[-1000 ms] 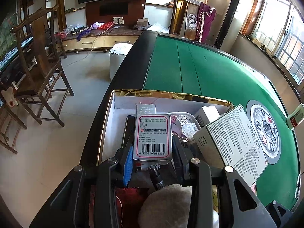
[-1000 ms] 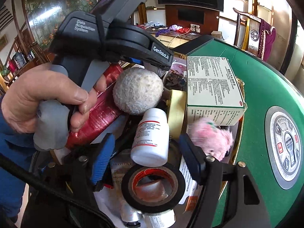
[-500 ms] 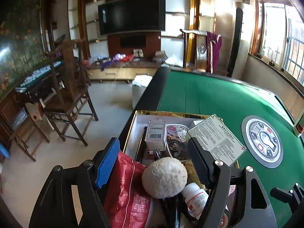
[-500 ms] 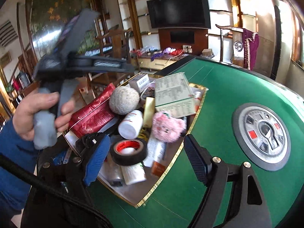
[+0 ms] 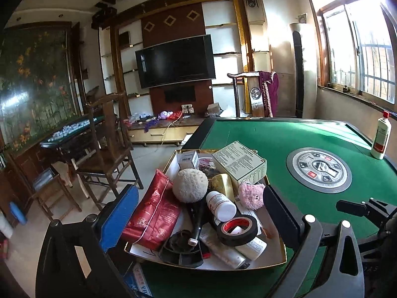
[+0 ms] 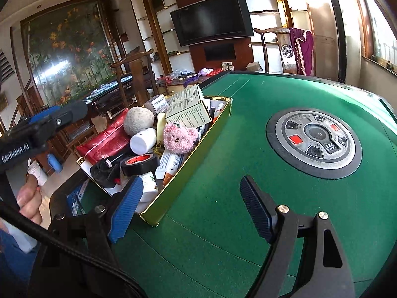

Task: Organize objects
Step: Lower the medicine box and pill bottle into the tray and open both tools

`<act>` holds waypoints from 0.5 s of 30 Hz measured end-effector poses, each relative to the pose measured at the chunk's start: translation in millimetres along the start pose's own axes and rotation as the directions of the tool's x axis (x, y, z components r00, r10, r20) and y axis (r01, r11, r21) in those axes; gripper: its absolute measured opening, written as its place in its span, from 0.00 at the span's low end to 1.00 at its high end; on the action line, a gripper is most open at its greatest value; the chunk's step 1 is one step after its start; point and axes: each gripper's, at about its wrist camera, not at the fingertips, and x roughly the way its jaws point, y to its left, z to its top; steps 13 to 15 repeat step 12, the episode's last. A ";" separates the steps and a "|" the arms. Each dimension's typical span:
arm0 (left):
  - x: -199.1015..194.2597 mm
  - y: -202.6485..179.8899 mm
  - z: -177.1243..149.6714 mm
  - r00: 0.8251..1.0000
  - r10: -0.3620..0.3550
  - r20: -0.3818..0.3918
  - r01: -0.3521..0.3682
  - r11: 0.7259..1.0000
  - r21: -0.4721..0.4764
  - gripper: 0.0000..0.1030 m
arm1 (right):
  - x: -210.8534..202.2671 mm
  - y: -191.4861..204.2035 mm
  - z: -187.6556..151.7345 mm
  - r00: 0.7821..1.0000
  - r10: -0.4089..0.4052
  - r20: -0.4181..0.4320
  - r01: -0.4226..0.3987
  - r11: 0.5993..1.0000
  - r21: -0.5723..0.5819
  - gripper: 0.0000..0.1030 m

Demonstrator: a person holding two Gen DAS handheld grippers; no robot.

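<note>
A gold-rimmed box (image 5: 275, 260) sits at the left edge of the green table, heaped with things. Among them are a red packet (image 5: 153, 213), a white fluffy ball (image 5: 189, 185), a white pill bottle (image 5: 222, 204), a black tape roll (image 5: 237, 227), a pink plush bear (image 5: 250, 195), a printed carton (image 5: 239, 162) and a small barcode box (image 5: 188, 159). My left gripper (image 5: 198, 216) hangs above the box's near end, its jaws opening wide with nothing in them. Over bare felt, right of the box wall (image 6: 188, 164), my right gripper (image 6: 191, 211) is open and holds nothing.
A round control panel (image 6: 314, 137) is set into the table's middle. A white bottle with a red cap (image 5: 380, 136) stands at the far right edge. Wooden chairs (image 5: 109, 149) stand on the floor to the left. A hand (image 6: 29, 196) holds the left tool.
The left jaws let go of the small barcode box, which stays at the box's far end, and pulled back and up. The right gripper swung right, off the box and over the felt.
</note>
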 end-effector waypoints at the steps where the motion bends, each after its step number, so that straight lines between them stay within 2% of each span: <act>1: -3.1 -0.9 -2.5 1.000 -0.006 -0.003 0.006 1.000 0.005 0.96 | -4.4 0.2 -3.0 1.000 -0.003 0.007 0.003 1.000 -0.002 0.79; 9: -5.1 -1.0 -19.4 0.999 -0.028 -0.024 0.028 1.000 -0.009 0.96 | -4.3 -3.3 -7.8 1.000 -0.006 0.002 0.006 1.000 0.000 0.79; 12: -8.4 0.2 -25.8 0.999 0.039 0.000 -0.039 0.999 -0.005 0.96 | -4.4 -4.4 -8.1 1.000 -0.009 0.004 0.009 1.000 0.000 0.79; 15: -8.4 0.2 -25.8 0.999 0.039 0.000 -0.039 0.999 -0.005 0.96 | -4.4 -4.4 -8.1 1.000 -0.009 0.004 0.009 1.000 0.000 0.79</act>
